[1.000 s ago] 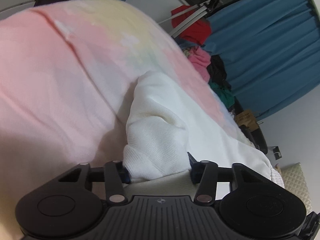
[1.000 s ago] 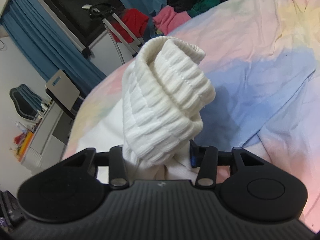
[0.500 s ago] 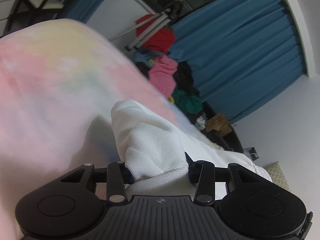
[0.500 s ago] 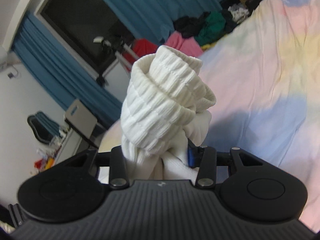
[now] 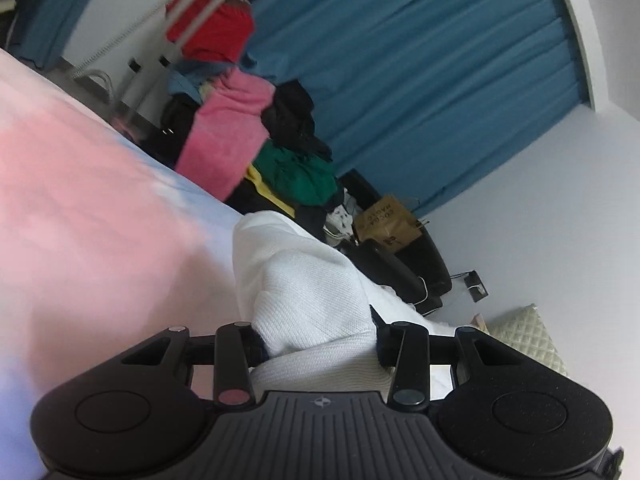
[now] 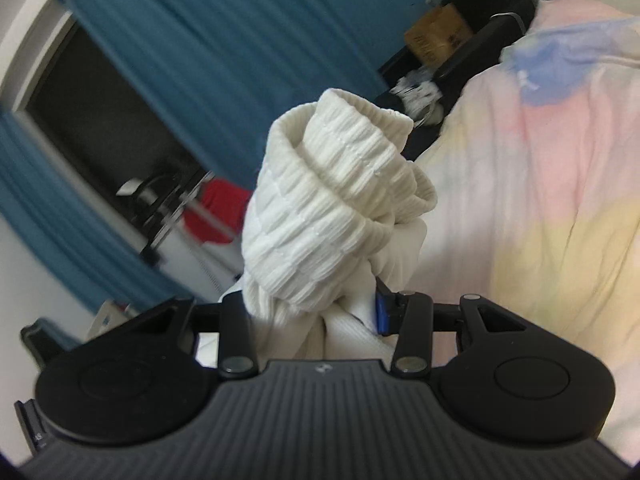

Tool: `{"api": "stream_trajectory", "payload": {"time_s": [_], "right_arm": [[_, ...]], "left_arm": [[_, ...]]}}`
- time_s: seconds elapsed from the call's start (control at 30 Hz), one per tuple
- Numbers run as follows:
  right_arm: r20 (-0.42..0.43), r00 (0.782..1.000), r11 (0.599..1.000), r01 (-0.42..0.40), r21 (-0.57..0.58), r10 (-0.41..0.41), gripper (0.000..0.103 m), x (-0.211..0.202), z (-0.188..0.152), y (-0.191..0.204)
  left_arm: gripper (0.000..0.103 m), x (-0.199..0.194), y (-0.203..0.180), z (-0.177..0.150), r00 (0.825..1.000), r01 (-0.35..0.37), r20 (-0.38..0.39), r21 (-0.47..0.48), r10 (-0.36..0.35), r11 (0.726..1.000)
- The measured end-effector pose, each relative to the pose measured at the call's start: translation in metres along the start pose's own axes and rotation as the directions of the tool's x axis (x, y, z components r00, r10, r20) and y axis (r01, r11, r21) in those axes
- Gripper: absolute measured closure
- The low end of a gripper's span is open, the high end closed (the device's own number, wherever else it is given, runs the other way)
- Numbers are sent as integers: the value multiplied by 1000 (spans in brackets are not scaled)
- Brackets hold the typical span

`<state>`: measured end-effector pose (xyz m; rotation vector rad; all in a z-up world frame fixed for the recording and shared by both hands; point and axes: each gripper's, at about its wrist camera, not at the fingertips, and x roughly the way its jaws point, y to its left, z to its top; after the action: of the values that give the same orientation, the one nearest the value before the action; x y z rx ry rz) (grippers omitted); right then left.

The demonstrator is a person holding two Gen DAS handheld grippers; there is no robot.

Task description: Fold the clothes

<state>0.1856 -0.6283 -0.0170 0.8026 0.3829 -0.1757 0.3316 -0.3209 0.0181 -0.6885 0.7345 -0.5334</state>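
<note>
A white knitted garment (image 5: pixel 304 280) bunches up between the fingers of my left gripper (image 5: pixel 318 340), which is shut on it above the pastel bedspread (image 5: pixel 80 220). In the right wrist view my right gripper (image 6: pixel 316 316) is shut on another part of the same white garment (image 6: pixel 320 208). There its ribbed cuff stands rolled up above the jaws. Both grippers hold the cloth lifted off the bed. The fingertips are buried in fabric in both views.
A heap of clothes (image 5: pixel 240 128), pink, red, green and black, lies beyond the bed's far edge. Blue curtains (image 5: pixel 420 80) hang behind it. A brown cardboard box (image 5: pixel 384 220) sits on a black chair. The pastel bedspread (image 6: pixel 540 180) fills the right side of the right wrist view.
Both grippers have risen and swung across the bed with the white garment. The bedspread has dropped away in both views, and curtains and the clothes heap have come closer into sight.
</note>
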Motion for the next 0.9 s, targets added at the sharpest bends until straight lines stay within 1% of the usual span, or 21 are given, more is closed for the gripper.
{"api": "stream_trajectory", "payload": {"time_s": [0.03,0.1,0.17,0.27,0.33,0.43,0.5,0.6,0.63,0.7,0.73,0.77,0.8,0.83,0.9], "right_arm": [[8,1000,1000,16,4,-16,58,8,3,-9],[13,998,998,56,18,-56,58,25,2,-30],[10,997,995,72,65,-73,58,41,-5,-56],[5,997,989,78,127,-80,58,61,-29,-95],[-4,996,986,87,141,-87,58,70,-50,-114],[-21,995,982,95,161,-93,56,74,-88,-139],[-21,996,974,90,209,-87,54,70,-112,-155],[-13,998,963,69,259,-68,49,68,-132,-173],[-18,998,959,67,275,-64,46,68,-134,-176],[-38,997,951,75,299,-66,43,67,-131,-178],[-54,996,947,89,310,-76,39,66,-129,-178],[-76,992,940,116,320,-96,38,63,-126,-176],[-99,988,933,143,330,-116,38,60,-123,-174],[-125,983,924,173,340,-138,38,56,-120,-172],[-180,968,905,232,357,-177,37,44,-115,-165]], "left_arm": [[60,18,-2,-3,1000,-9,-7,0,9,1000],[60,46,-5,-11,999,-33,-19,61,34,998],[60,73,-2,-21,998,-44,-30,120,48,992],[60,99,29,-45,996,-38,-71,157,49,987],[60,104,63,-60,995,-38,-89,156,53,987],[58,109,97,-83,997,-13,-73,224,30,975],[55,112,119,-98,998,4,-63,269,14,963],[48,97,128,-115,999,34,-47,306,-21,951],[44,94,125,-115,999,36,-48,308,-22,951],[43,85,118,-115,998,20,-56,316,-3,948],[37,80,113,-112,998,2,-59,320,18,947],[34,76,108,-109,997,-21,-61,329,43,944],[27,69,101,-103,996,-52,-52,345,75,937],[22,60,94,-99,995,-77,-35,362,96,929],[20,35,76,-91,995,-92,-8,402,104,911]]}}
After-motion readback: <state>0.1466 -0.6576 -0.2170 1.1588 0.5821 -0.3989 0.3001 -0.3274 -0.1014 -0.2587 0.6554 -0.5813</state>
